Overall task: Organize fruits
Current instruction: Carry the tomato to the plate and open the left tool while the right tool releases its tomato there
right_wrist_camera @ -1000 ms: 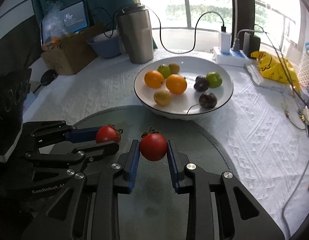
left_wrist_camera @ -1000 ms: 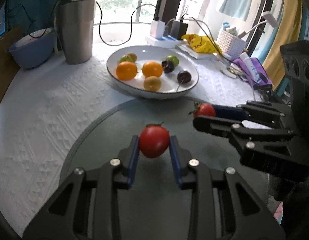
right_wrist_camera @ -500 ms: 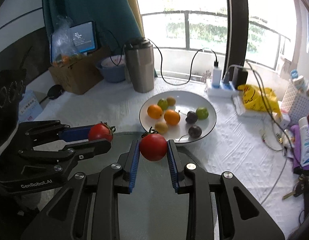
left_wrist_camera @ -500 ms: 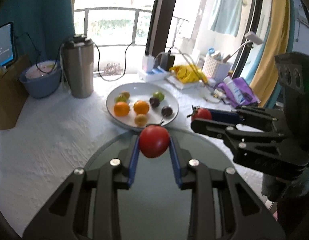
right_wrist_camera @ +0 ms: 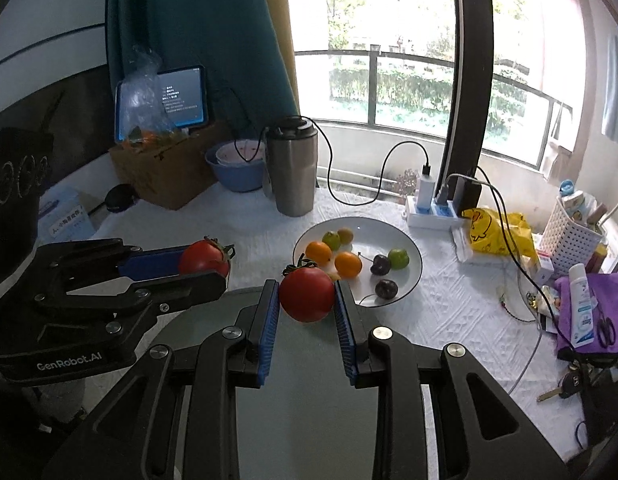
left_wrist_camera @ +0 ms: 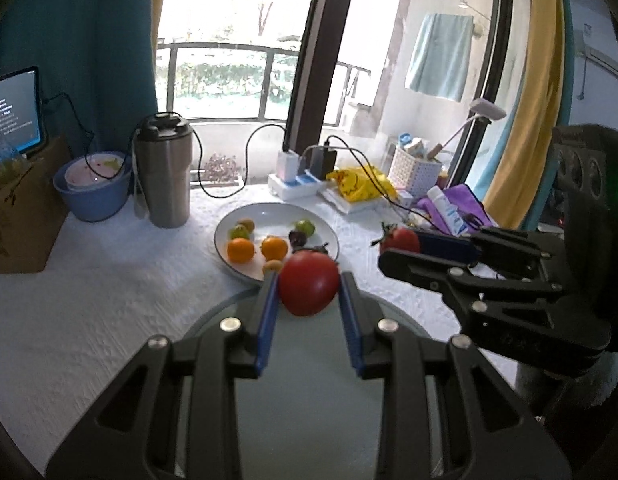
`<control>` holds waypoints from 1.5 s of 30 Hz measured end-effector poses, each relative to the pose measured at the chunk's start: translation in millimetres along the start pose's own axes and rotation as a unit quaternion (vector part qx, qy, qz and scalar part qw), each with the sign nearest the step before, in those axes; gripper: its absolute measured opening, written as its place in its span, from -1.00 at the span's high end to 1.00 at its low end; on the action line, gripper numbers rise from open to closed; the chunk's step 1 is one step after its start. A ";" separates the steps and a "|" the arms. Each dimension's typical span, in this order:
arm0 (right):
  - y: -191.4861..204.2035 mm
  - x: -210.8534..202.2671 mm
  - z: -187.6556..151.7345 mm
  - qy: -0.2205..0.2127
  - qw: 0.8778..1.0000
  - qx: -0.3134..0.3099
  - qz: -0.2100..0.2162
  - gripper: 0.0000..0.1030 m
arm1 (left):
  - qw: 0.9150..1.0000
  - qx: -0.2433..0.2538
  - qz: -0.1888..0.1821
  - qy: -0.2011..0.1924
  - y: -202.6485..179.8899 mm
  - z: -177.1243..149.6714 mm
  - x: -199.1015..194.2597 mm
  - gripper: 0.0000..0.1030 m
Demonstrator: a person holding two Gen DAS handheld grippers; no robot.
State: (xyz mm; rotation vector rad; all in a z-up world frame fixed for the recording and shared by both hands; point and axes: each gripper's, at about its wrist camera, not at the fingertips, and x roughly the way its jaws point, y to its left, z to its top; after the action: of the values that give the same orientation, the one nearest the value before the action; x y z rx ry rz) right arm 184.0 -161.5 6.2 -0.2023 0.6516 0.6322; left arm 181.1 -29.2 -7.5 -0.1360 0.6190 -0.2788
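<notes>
My left gripper (left_wrist_camera: 309, 292) is shut on a red tomato (left_wrist_camera: 308, 288), held high above the round grey glass plate (left_wrist_camera: 309, 380). My right gripper (right_wrist_camera: 307, 296) is shut on a second red tomato (right_wrist_camera: 307, 294), beside the left one. Each gripper shows in the other's view with its tomato: the right gripper's (left_wrist_camera: 401, 240), the left gripper's (right_wrist_camera: 204, 258). Beyond them a white bowl (left_wrist_camera: 329, 236) (right_wrist_camera: 413, 252) holds oranges, green fruits, dark plums and a small yellow fruit.
A steel tumbler (left_wrist_camera: 163, 176), a blue bowl (left_wrist_camera: 91, 196) and a cardboard box (left_wrist_camera: 17, 216) stand at the back left. A power strip with cables (left_wrist_camera: 297, 180), a yellow bag (left_wrist_camera: 361, 186), a white basket (left_wrist_camera: 415, 168) and purple cloth clutter (right_wrist_camera: 589, 312) lie right.
Both grippers have risen and pulled back with their tomatoes, so the bowl and table look smaller and farther away. Both grips are unchanged.
</notes>
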 end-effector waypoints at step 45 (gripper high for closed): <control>-112.3 183.8 50.7 0.049 0.998 0.038 -0.003 0.43 | 0.998 0.001 0.033 0.047 64.1 74.6 203.6 0.39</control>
State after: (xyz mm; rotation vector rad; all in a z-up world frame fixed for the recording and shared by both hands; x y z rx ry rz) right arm 390.9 -143.4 -70.1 -0.1653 0.7681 0.5941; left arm 397.5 -25.4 -73.1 -0.1012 0.7162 -0.2223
